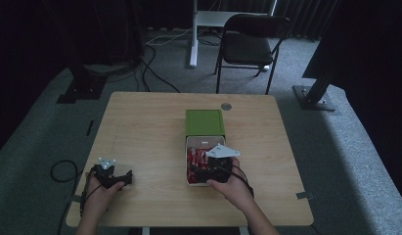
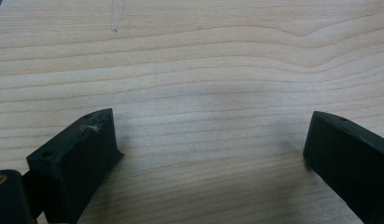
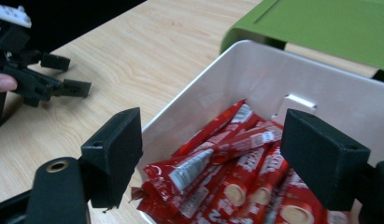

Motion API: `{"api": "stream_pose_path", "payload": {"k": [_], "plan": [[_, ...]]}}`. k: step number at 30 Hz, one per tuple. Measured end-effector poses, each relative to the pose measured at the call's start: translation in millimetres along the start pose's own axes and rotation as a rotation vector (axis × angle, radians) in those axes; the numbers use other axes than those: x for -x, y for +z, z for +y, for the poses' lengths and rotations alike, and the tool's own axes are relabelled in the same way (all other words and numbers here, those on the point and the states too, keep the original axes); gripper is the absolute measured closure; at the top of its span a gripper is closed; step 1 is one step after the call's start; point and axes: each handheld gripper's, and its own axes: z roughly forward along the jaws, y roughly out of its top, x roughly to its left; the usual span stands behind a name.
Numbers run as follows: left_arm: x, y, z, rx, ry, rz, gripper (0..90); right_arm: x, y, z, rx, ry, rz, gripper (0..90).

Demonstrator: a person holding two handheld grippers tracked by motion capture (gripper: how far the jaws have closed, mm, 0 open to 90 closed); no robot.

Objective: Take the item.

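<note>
Over the white box (image 3: 255,70) near the middle of the desk (image 1: 140,127), your right claw (image 3: 210,154) is hanging with its jaws wide, one just outside the near wall and the other over the contents. Nothing is between the pads yet; they aren't pressing on anything. That angle makes sense to me: you're coming in from the near edge and tilted down, so the jaws look set to drop around one of the sachets instead of scraping the wall.

The box is full of red sachets (image 3: 227,168), long thin stick packs with a white printed panel, piled loosely and mostly lying lengthwise, some overlapping. I'd guess the top one nearest the corner is the easiest pick, since it sits proud of the rest. From the high view you can see the same box (image 1: 198,142) with the packs (image 1: 194,159) inside, and your right claw (image 1: 213,169) at its near end.

The green lid (image 1: 204,122) sits flat on the desk just behind the box, touching or almost touching its far edge, so it's out of the way and leaves the box open.

Your left claw (image 1: 115,180) is parked well apart on the left side of the desk, low over the bare wood (image 2: 189,70), jaws wide and empty. Looks like it's just waiting, maybe to steady the box if it slides when you pull a pack out
</note>
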Motion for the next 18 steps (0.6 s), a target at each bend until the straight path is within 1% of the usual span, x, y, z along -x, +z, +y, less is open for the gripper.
{"api": "stream_pose_path", "payload": {"k": [3,5,6,9,10,12,13,14,15,18], "plan": [[0.0,0.0,0.0,0.000,0.000,0.000,3.8,-2.7,6.0,-1.9,-0.015,-0.005,-0.007,23.2],[0.0,0.0,0.0,0.000,0.000,0.000,3.8,-3.1,9.6,-4.1,-0.022,-0.015,-0.032,24.7],[0.0,0.0,0.0,0.000,0.000,0.000,3.8,-3.2,11.2,-5.3,-0.027,-0.017,-0.037,26.9],[0.0,0.0,0.0,0.000,0.000,0.000,3.8,-3.8,13.9,-8.0,-0.035,-0.016,-0.039,28.9],[0.0,0.0,0.0,0.000,0.000,0.000,3.8,-4.3,16.1,-10.2,-0.043,-0.029,-0.047,30.5],[0.0,0.0,0.0,0.000,0.000,0.000,3.8,-5.7,18.8,-13.1,-0.052,-0.027,-0.057,31.7],[0.0,0.0,0.0,0.000,0.000,0.000,3.8,-6.1,20.2,-14.7,-0.055,-0.032,-0.062,34.0],[0.0,0.0,0.0,0.000,0.000,0.000,3.8,-6.9,21.4,-16.2,-0.069,-0.024,-0.062,38.2],[0.0,0.0,0.0,0.000,0.000,0.000,3.8,-6.8,22.5,-18.1,-0.090,-0.023,-0.063,40.2],[0.0,0.0,0.0,0.000,0.000,0.000,3.8,-7.3,22.7,-19.9,-0.092,-0.026,-0.089,42.4]]}}
